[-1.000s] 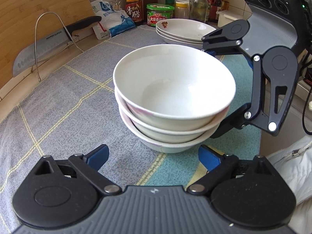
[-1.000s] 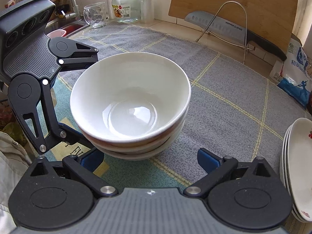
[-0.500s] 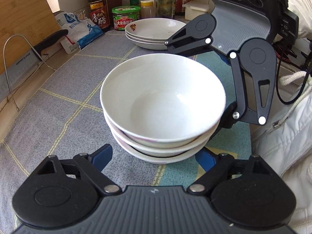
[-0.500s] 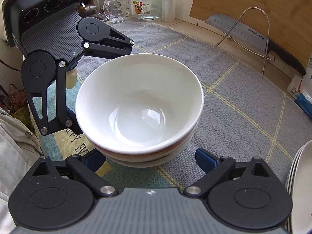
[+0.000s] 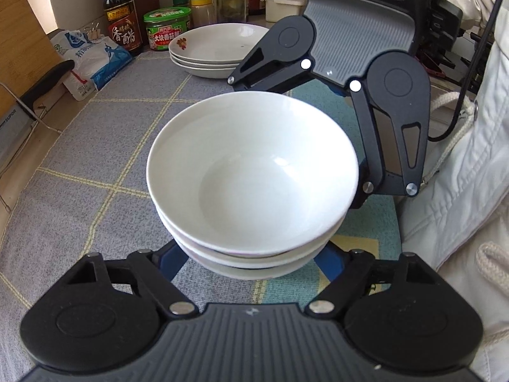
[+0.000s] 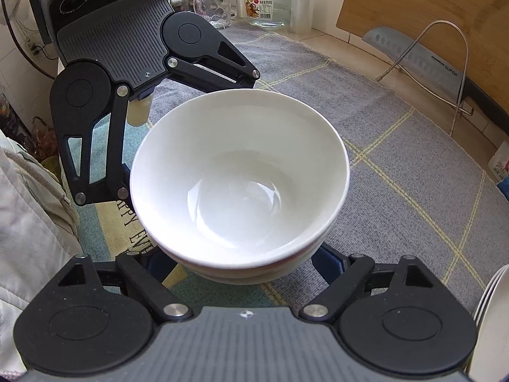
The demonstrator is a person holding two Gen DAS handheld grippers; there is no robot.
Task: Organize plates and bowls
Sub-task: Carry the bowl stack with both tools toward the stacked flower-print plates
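now the stack of three nested white ceramic bowls (image 5: 251, 184) sits on the grey checked cloth (image 5: 95, 159) covering the desk, and it lies straight ahead of both tools at once. the left gripper (image 5: 251, 262) comes at it from one side, the right gripper (image 6: 245, 262) from the opposite side, so the stack is caught between the two, each about equally near. both point steeply down toward the lower bowls.

the jaws of each have just been closing, with the stack between them. in the left wrist view the blue pads (image 5: 171, 262) tuck under the overhang of the bowls on either side of the bottom one; the same shows in the right wrist view. whether the pads already press on the ceramic i cannot tell, since the rims hide the contact; they look close against the base but not plainly clamped, so i read them as still apart around it.

a round stack has no long axis, so what counts is that each pair straddles the base evenly. judging by this, the coming move is a two-sided lift, probably toward the pile of shallow white plates (image 5: 216, 51) well apart at the far end of the cloth. a light-coloured sleeve (image 5: 461, 175) shows beside the right tool.
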